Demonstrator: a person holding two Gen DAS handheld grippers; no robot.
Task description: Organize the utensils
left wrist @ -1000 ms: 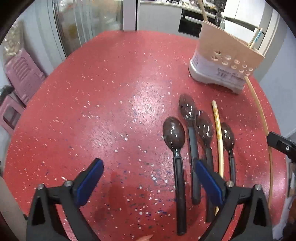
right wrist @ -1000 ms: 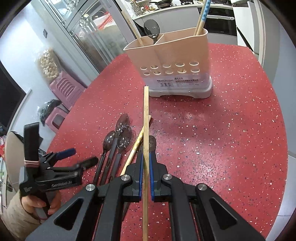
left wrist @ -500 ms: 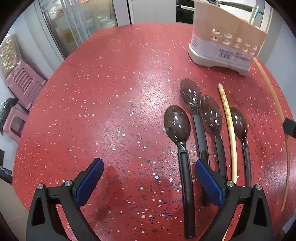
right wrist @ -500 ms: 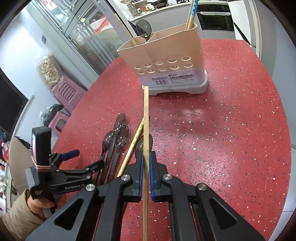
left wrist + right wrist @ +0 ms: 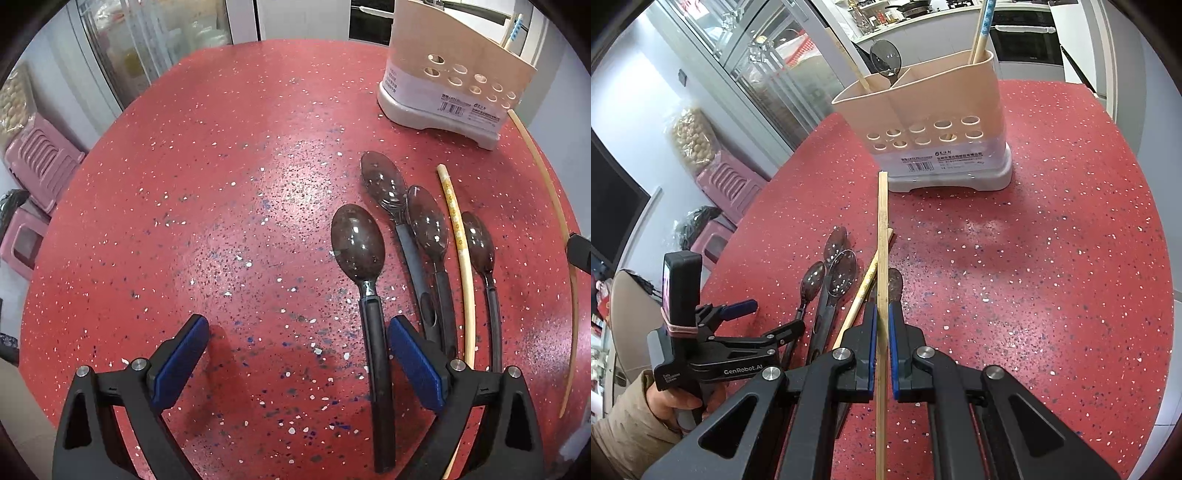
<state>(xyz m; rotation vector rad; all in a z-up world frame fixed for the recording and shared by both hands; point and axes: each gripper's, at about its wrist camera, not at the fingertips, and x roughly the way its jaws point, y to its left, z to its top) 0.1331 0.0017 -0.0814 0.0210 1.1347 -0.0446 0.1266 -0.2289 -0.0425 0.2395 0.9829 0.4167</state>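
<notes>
Several dark spoons lie side by side on the red table; the nearest has its black handle just inside the right finger of my left gripper, which is open and low over the table. A patterned chopstick lies among the spoons. My right gripper is shut on a plain wooden chopstick and holds it above the table, pointing at the beige utensil holder. The holder has a spoon and chopsticks in it. The held chopstick shows in the left wrist view too.
The red speckled table is round with edges near on all sides. Pink stools stand on the floor to the left. A glass cabinet and kitchen counter lie beyond the table.
My left gripper has moved forward and down toward the spoons, so the nearest handle now sits by its right finger. My right gripper has lifted the chopstick slightly, still shut on it.
</notes>
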